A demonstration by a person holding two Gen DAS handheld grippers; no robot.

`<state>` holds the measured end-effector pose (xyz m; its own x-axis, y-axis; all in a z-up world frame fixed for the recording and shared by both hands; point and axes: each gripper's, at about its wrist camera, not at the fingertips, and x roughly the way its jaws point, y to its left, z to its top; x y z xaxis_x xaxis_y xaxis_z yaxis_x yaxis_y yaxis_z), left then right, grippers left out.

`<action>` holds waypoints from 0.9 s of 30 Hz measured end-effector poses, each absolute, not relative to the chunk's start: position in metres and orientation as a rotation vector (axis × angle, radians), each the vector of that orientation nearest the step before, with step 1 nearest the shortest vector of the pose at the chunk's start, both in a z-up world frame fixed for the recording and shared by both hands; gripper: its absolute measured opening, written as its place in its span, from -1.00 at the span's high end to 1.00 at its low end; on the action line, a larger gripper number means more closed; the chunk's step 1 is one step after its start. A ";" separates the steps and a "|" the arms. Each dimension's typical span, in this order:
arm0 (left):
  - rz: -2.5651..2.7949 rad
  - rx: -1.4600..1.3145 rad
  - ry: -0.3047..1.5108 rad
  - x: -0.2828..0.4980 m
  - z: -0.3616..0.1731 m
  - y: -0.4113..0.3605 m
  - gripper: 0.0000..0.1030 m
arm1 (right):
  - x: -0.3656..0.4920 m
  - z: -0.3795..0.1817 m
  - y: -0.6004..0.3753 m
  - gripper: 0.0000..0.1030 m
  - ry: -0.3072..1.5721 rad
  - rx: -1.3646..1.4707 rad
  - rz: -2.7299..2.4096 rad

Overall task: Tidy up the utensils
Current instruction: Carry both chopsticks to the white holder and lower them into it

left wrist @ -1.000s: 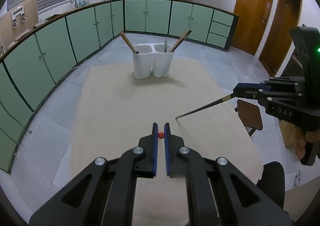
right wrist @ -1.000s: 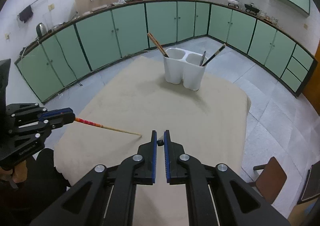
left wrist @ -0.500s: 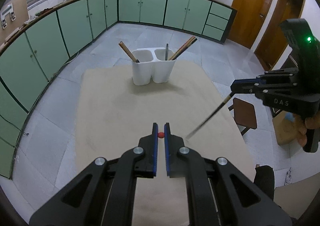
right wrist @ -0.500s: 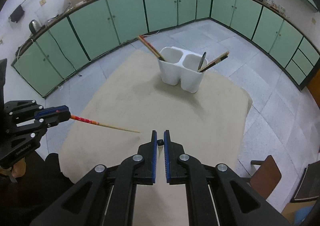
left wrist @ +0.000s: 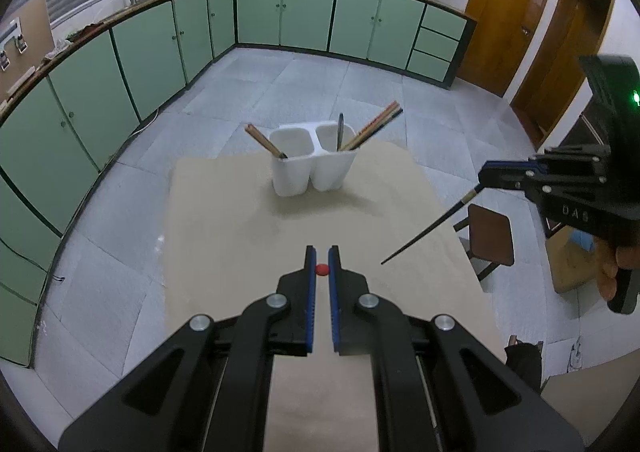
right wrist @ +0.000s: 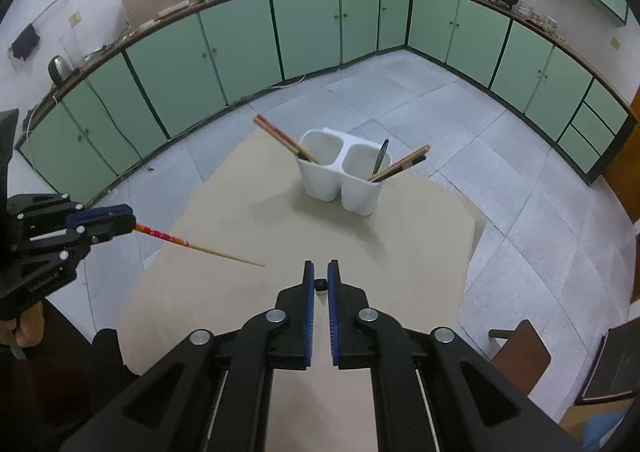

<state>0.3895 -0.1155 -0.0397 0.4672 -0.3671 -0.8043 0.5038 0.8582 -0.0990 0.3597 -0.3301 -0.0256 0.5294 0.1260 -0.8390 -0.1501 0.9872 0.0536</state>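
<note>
A white two-compartment holder [left wrist: 312,168] [right wrist: 340,180] stands at the far end of the beige-covered table [left wrist: 224,236] [right wrist: 240,292]. Its left cup has wooden chopsticks [left wrist: 264,140]; its right cup has a metal utensil [left wrist: 340,130] and more chopsticks [left wrist: 376,126]. My left gripper [left wrist: 322,252] [right wrist: 130,220] is shut on the red end of a wooden chopstick [right wrist: 200,248], held above the table. My right gripper [right wrist: 321,266] [left wrist: 484,176] is shut on a dark chopstick [left wrist: 428,230], whose tip points down-left over the table's right side.
A brown stool [left wrist: 490,236] [right wrist: 520,352] stands off the table's right edge. Green cabinets [left wrist: 120,64] curve round the tiled floor, and wooden doors [left wrist: 508,12] are at the far right. A person's fingers [left wrist: 616,272] hold the right gripper's handle.
Both grippers have risen and pulled back with their chopsticks. The holder now looks lower and smaller in both views. Both chopstick tips hang higher above the cloth.
</note>
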 end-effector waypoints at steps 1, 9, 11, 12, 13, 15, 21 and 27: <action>-0.536 0.157 0.942 0.393 -0.036 -0.116 0.90 | 0.362 -0.022 -0.331 0.87 0.996 -0.024 0.163; -0.514 0.147 0.920 0.428 -0.002 -0.132 0.90 | 0.383 0.010 -0.335 0.87 0.950 -0.032 0.145; -0.506 0.149 0.914 0.437 0.005 -0.137 0.90 | 0.390 0.021 -0.336 0.88 0.934 -0.036 0.140; -0.501 0.151 0.910 0.439 0.007 -0.139 0.90 | 0.392 0.024 -0.336 0.88 0.929 -0.036 0.138; -0.493 0.155 0.906 0.444 0.010 -0.142 0.90 | 0.397 0.029 -0.336 0.87 0.923 -0.036 0.136; -0.477 0.159 0.897 0.456 0.018 -0.146 0.90 | 0.405 0.037 -0.338 0.87 0.910 -0.031 0.132; -0.451 0.115 0.878 0.493 0.038 -0.151 0.90 | 0.442 0.065 -0.336 0.87 0.864 -0.028 0.109; -0.421 0.108 0.890 0.533 0.037 -0.162 0.90 | 0.479 0.083 -0.332 0.87 0.828 -0.045 0.087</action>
<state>0.5332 -0.1618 0.0373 0.5539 -0.3116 -0.7721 0.3999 0.9129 -0.0816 0.4786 -0.3321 0.0833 0.6729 0.0593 -0.7373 -0.0946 0.9955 -0.0063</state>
